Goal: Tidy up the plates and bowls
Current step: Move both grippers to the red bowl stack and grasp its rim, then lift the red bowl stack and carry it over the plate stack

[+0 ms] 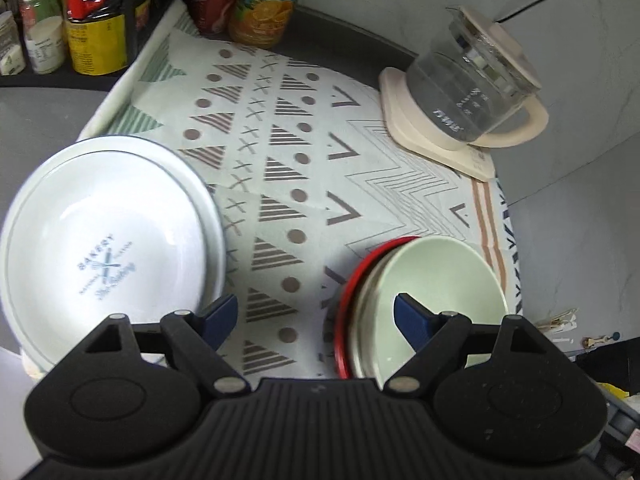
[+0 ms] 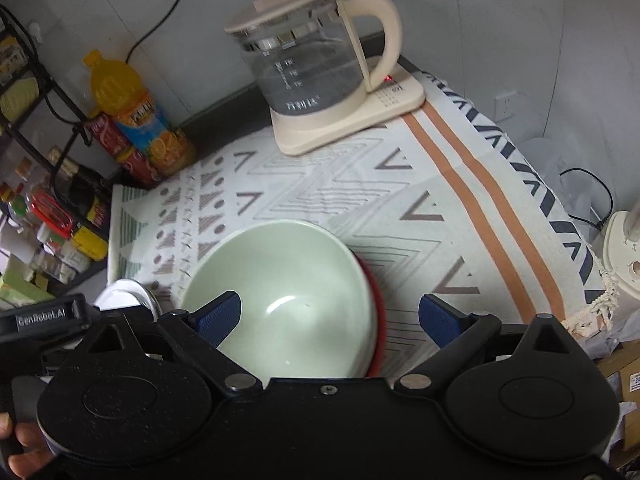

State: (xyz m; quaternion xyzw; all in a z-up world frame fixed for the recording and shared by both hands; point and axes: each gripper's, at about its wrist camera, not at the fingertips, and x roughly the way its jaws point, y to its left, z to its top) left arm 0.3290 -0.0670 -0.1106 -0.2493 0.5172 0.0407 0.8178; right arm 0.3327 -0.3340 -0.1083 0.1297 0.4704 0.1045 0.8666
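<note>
A pale green bowl (image 1: pixel 436 280) sits nested in a stack with a red-rimmed dish (image 1: pixel 343 312) on the patterned cloth; it also shows in the right wrist view (image 2: pixel 288 280). A white plate stack (image 1: pixel 104 240) with a blue "Bakery" print lies at the left. My left gripper (image 1: pixel 316 316) is open and empty above the cloth between the plates and the bowl. My right gripper (image 2: pixel 330 312) is open, its left finger over the green bowl, its right finger beside the stack. The white plate's edge (image 2: pixel 124 294) shows at the left of the right wrist view.
A glass kettle (image 2: pixel 312 68) on a cream base stands at the back of the cloth (image 1: pixel 280 140). Drink bottles (image 2: pixel 136 120) and a rack of jars (image 1: pixel 44 28) line the back left. The cloth's right edge hangs over the counter side (image 2: pixel 580 264).
</note>
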